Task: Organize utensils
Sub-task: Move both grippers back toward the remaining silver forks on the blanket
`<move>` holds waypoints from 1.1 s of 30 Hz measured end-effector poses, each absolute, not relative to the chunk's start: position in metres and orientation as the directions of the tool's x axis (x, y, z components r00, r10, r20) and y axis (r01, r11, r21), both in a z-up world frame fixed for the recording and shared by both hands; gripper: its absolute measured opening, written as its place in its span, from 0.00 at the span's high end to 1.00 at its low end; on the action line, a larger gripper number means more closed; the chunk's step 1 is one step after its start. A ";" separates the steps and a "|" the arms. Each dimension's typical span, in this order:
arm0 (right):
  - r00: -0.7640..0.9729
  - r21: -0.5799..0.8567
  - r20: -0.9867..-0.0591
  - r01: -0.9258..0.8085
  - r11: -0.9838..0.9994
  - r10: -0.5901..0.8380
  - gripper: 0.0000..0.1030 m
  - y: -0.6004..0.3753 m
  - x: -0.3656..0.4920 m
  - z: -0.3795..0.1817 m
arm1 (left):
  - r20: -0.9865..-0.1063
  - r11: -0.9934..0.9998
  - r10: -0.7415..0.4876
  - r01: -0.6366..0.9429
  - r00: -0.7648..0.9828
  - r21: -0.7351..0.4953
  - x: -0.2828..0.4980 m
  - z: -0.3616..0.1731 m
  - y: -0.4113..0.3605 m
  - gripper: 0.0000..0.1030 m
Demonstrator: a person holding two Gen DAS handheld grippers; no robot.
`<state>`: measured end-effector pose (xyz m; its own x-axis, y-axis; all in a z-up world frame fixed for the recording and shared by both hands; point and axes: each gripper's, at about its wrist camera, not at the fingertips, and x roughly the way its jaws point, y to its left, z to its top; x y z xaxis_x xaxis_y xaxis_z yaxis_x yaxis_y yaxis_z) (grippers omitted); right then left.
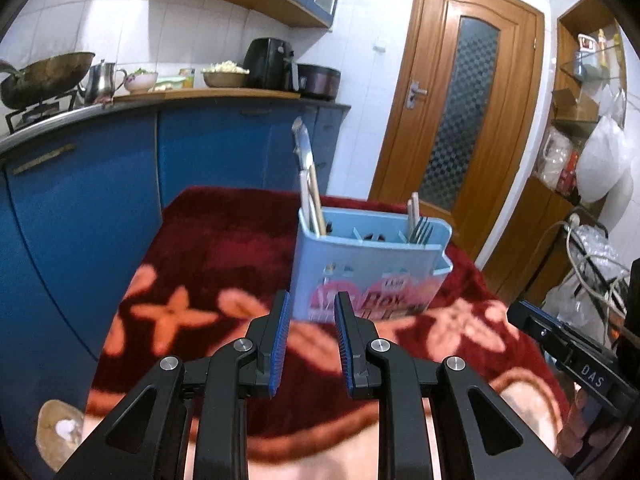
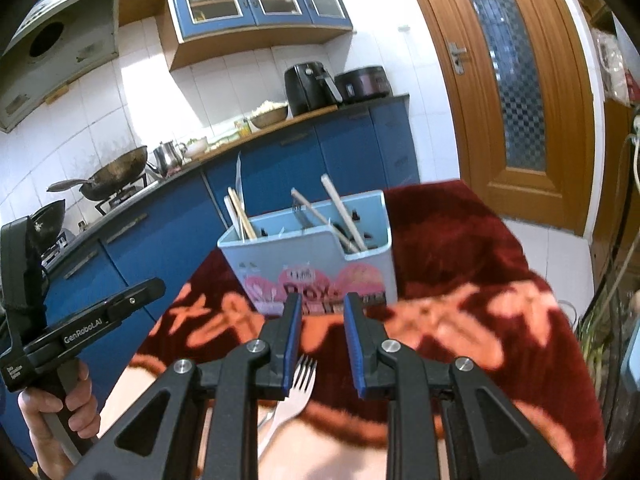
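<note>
A dark red floral blanket (image 1: 224,248) covers the table before blue kitchen cabinets (image 1: 80,200); on it stands the pale blue plastic utensil box (image 1: 372,264). Only the right wrist view shows a silver metal fork (image 2: 294,396) lying near the box. Left gripper (image 1: 310,344) and right gripper (image 2: 322,344) both gape, empty.

A light blue plastic utensil holder (image 1: 372,264) is standing upright on the table covered by a dark red flowered cloth (image 1: 224,248), with chopsticks and a metal spatula (image 1: 305,148) sitting in its left compartment and metal forks (image 1: 420,230) with more chopsticks in its right one. The open left tongs (image 1: 310,344) are hovering just in front of the holder, and the open right tongs (image 2: 320,346) are hanging to their right, above a silver metal fork (image 2: 294,396) lying on the cloth nearer than the holder. Behind the table, blue kitchen cabinets (image 1: 208,152) are running along the wall, with a brown wooden door (image 1: 460,112) standing to their right.
</note>
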<state>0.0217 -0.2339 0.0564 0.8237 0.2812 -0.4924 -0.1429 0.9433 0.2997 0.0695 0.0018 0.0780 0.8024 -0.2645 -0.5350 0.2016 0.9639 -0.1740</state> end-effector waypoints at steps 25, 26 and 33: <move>0.602 0.298 -0.736 -0.120 0.947 0.308 0.77 -0.176 0.016 -0.006 | -0.615 0.976 -0.212 0.127 0.759 -0.179 0.044 0.033 0.046 0.78; 0.596 0.295 -0.742 -0.120 0.948 0.306 0.77 -0.174 0.016 -0.008 | -0.617 0.975 -0.212 0.124 0.758 -0.182 0.043 0.031 0.048 0.78; 0.575 0.279 -0.766 -0.108 0.954 0.289 0.77 -0.166 0.019 -0.016 | -0.636 0.975 -0.207 0.102 0.744 -0.197 0.042 0.019 0.056 0.78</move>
